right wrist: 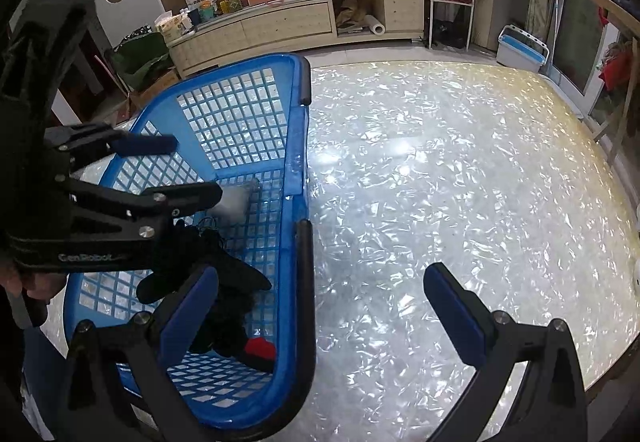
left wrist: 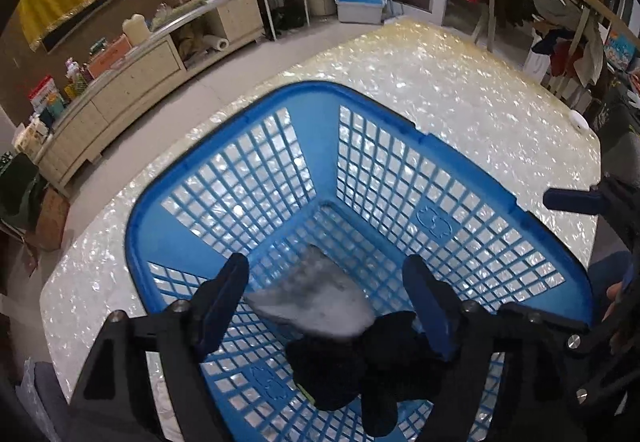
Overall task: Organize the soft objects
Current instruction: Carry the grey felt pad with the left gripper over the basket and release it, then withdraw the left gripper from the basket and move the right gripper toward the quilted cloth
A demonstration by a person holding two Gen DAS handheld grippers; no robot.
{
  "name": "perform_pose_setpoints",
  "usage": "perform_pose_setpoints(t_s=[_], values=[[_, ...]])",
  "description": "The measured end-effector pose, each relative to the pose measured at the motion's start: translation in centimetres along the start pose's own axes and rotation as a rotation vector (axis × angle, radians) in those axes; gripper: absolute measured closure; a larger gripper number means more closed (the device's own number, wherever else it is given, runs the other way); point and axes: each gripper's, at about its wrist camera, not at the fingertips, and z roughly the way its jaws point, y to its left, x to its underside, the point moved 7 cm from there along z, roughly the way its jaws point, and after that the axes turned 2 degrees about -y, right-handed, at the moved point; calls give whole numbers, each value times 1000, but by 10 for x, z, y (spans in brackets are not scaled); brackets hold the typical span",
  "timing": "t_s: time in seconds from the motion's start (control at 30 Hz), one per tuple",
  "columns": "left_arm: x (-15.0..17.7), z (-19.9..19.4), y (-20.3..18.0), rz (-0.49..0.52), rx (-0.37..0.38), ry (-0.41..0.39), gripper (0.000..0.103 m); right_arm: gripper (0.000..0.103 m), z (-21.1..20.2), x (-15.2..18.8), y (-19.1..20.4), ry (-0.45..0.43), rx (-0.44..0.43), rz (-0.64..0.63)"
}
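A: Two soft items lie in the blue basket (left wrist: 224, 161): a grey cloth (left wrist: 312, 298) on the mesh floor and a black fabric piece (left wrist: 352, 370) touching its near edge.

B: Left tool (left wrist: 326, 306) condition?

A: Jaws wide, positioned above the basket interior. The pads press on nothing; the grey cloth shows blurred in the gap between them, below the fingertips. The black piece lies just beside the right-hand finger (left wrist: 432, 314).

B: Right tool (right wrist: 320, 306)?

A: Jaws wide and empty, straddling the basket's near rim. One finger (right wrist: 188, 306) stands over the basket, the other over the bare pearly surface (right wrist: 440, 161).

B: Other contents?

A: A small red item (right wrist: 260, 348) sits near the black piece at the basket's near wall; what it is cannot be determined. The basket rests on the surface.
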Motion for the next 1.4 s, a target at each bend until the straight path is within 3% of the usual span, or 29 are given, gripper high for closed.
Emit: perform_pose_setpoints(t_s=[0.37,0.43,0.57,0.63,0.73,1.4], values=[[4,-22,1,-11,-21,-25,25,0,-16,7,-2,-12,15,19],[9,-27,4,-30,-27,-26,19,0,-21,6,1,-21,17,14],[17,-41,7,-60,-13,-28,18,0,-32,7,7,-39,21,5],[21,-49,7,-55,-9,-37,14,0,-35,8,10,-46,19,3],[28,-61,7,-50,-19,-50,0,0,-41,7,16,-56,17,-6],[92,-164,36,-148,-94,-166,0,0,-68,8,86,-106,-44,-113]])
